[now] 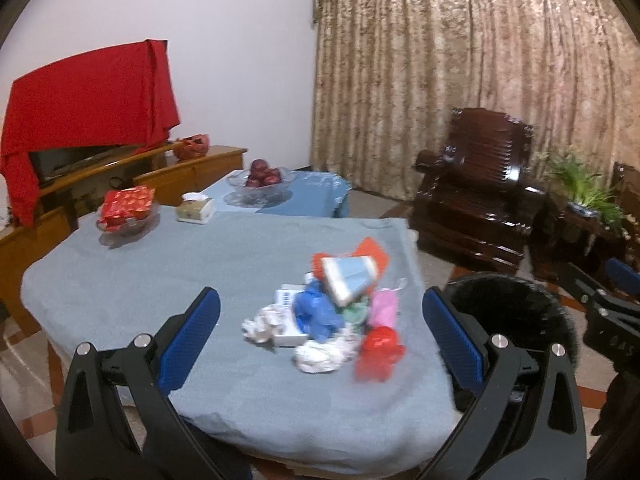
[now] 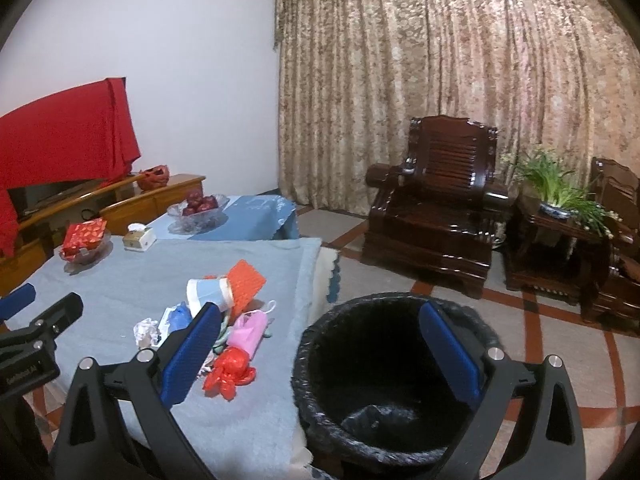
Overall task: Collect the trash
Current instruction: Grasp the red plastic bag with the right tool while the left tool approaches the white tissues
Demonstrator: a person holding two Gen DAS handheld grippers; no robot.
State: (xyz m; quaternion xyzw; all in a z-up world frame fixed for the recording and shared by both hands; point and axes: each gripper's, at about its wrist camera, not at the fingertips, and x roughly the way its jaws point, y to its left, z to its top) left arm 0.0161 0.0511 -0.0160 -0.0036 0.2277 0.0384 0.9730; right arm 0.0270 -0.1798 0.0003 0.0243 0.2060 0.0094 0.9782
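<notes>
Hovering with left gripper and right gripper both spread wide and empty, trash pile heaped near table's right edge beside black-lined bin; first pick probably pending, needing descent onto one piece.

My pads: blue, rough textured rubbery; arms matt black plastic, shiny metal bolts. Tablecloth at 12 o'clock: matt fuzzy grey-blue cloth. Red bag: glossy thin plastic. Tissue wads: crumpled paper. Bin liner at 3 o'clock: shiny black plastic. Armchair: glossy dark wood.
</notes>
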